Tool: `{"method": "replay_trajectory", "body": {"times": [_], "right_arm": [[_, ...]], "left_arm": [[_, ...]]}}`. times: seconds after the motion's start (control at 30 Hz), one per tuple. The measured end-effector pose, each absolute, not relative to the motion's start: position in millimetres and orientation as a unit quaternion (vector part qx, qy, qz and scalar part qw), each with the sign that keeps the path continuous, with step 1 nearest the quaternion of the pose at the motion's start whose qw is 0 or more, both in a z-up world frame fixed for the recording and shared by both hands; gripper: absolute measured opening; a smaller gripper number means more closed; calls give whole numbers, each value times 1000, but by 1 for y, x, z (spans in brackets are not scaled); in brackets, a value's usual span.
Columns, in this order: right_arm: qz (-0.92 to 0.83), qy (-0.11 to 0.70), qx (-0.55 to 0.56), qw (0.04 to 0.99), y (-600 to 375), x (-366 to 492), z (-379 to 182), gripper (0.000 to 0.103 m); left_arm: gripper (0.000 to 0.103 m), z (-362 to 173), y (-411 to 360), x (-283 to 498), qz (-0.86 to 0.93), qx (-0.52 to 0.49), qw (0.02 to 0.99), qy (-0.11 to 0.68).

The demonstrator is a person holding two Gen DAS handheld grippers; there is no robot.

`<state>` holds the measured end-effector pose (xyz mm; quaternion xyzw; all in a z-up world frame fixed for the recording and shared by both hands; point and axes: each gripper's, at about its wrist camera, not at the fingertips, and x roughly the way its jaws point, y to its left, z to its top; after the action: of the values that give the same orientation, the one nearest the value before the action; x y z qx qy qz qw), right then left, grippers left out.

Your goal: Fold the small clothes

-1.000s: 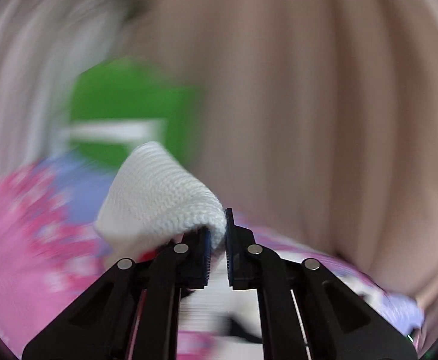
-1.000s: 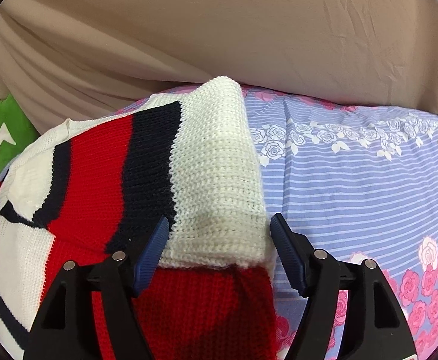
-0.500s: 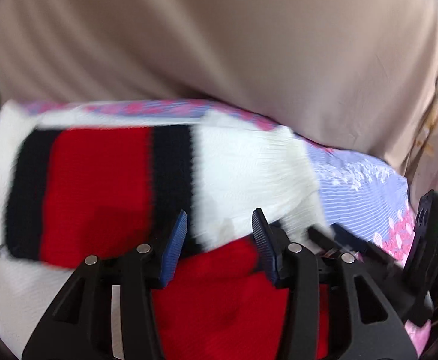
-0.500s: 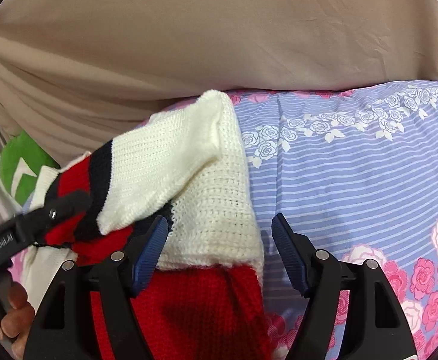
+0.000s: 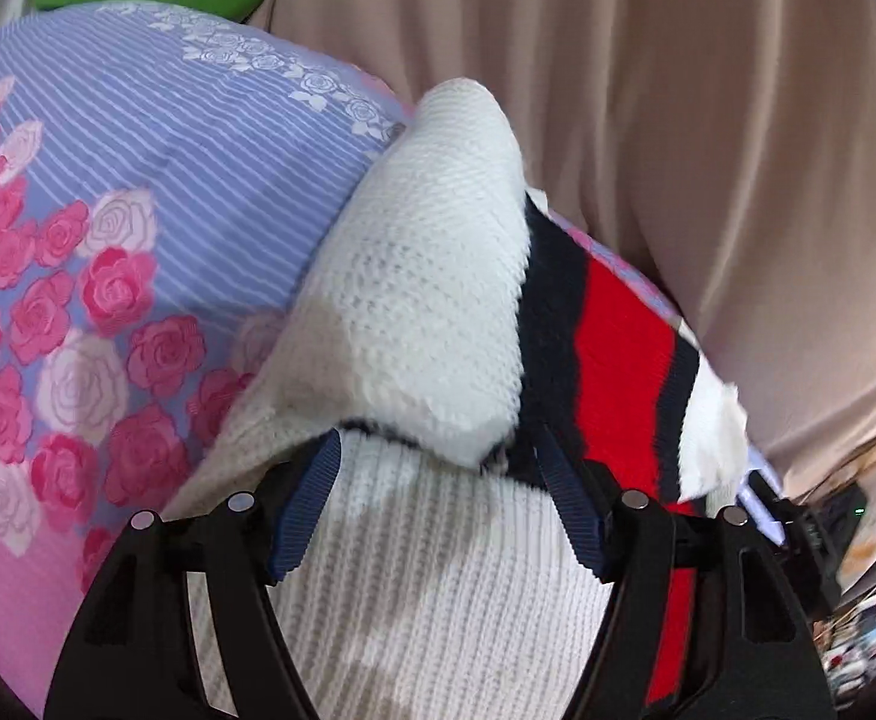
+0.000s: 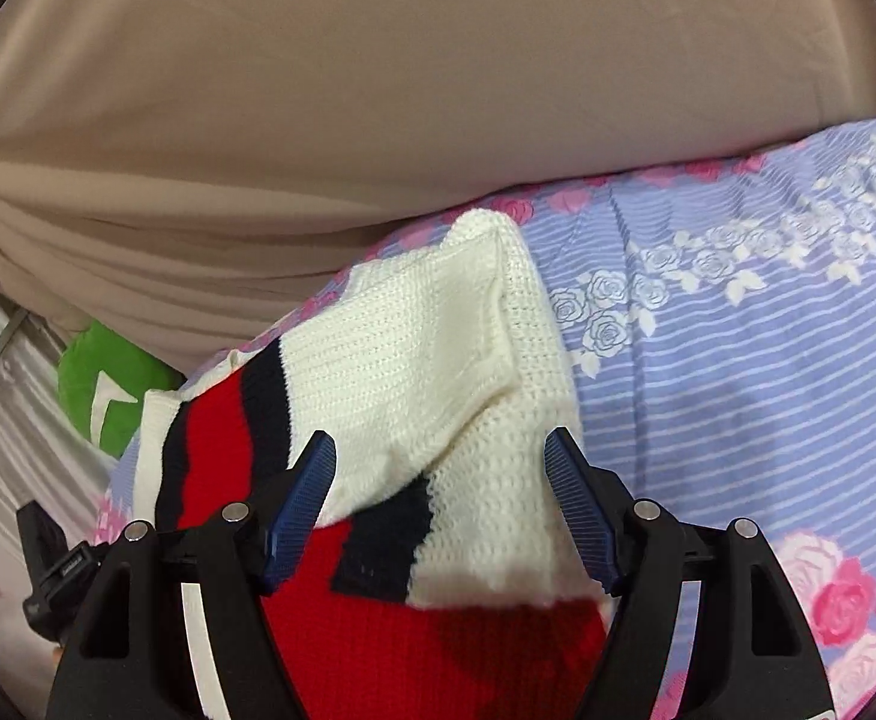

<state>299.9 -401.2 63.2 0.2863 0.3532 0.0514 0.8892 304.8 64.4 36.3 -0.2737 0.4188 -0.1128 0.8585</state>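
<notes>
Left wrist view: left tool (image 5: 438, 492), just opened, straddles the sweater (image 5: 426, 312) without gripping.

Honestly nothing readable here, no words, numbers or brand names anywhere. The closest thing is a white arrow-like mark on the green cushion (image 6: 111, 387), which is a shape rather than lettering. The small label on the black device (image 6: 57, 570) at the left edge is too blurry to read.

Both wrist views look down, close, sharing the sweater (image 5: 432, 276).
</notes>
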Motion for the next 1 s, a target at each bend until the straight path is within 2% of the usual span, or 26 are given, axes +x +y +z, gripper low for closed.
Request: {"method": "replay_trajectory", "body": {"times": [0.03, 0.07, 0.1, 0.13, 0.17, 0.3, 0.37, 0.5, 0.57, 0.67, 0.73, 0.77, 0.8, 0.87, 1.0], "right_arm": [[47, 355, 282, 890, -399, 305, 63, 69], [37, 359, 271, 892, -397, 313, 65, 61], [31, 361, 262, 894, -395, 317, 67, 39], [20, 363, 243, 899, -392, 323, 72, 23], [18, 361, 234, 903, -390, 324, 78, 15], [119, 242, 225, 936, -368, 280, 136, 12], [152, 219, 232, 936, -368, 265, 136, 12], [29, 370, 214, 903, -386, 305, 57, 12], [49, 351, 260, 898, -403, 298, 61, 14], [13, 339, 240, 909, -408, 286, 75, 29], [5, 337, 246, 909, -410, 275, 78, 35], [17, 338, 253, 906, -409, 267, 79, 44], [29, 344, 249, 905, -405, 260, 78, 57], [45, 358, 214, 908, -392, 246, 73, 67], [41, 378, 108, 918, -361, 240, 65, 68]], "left_arm": [[57, 37, 66, 309, -107, -277, 859, 417], [42, 38, 68, 313, -98, -279, 860, 416], [33, 40, 71, 318, -92, -283, 860, 413], [19, 42, 74, 321, -83, -284, 863, 411], [13, 45, 78, 322, -70, -285, 866, 405], [10, 63, 96, 305, -34, -279, 892, 353], [10, 62, 97, 300, -14, -254, 903, 347], [11, 33, 96, 309, 2, -228, 896, 380], [12, 35, 95, 306, 1, -216, 903, 371], [12, 35, 91, 303, 3, -202, 907, 369], [12, 35, 93, 301, -1, -209, 907, 367], [12, 34, 94, 298, -3, -213, 906, 366], [12, 34, 98, 295, -5, -217, 905, 365], [13, 34, 99, 293, -11, -226, 903, 365], [13, 35, 104, 295, -12, -226, 904, 363]]}}
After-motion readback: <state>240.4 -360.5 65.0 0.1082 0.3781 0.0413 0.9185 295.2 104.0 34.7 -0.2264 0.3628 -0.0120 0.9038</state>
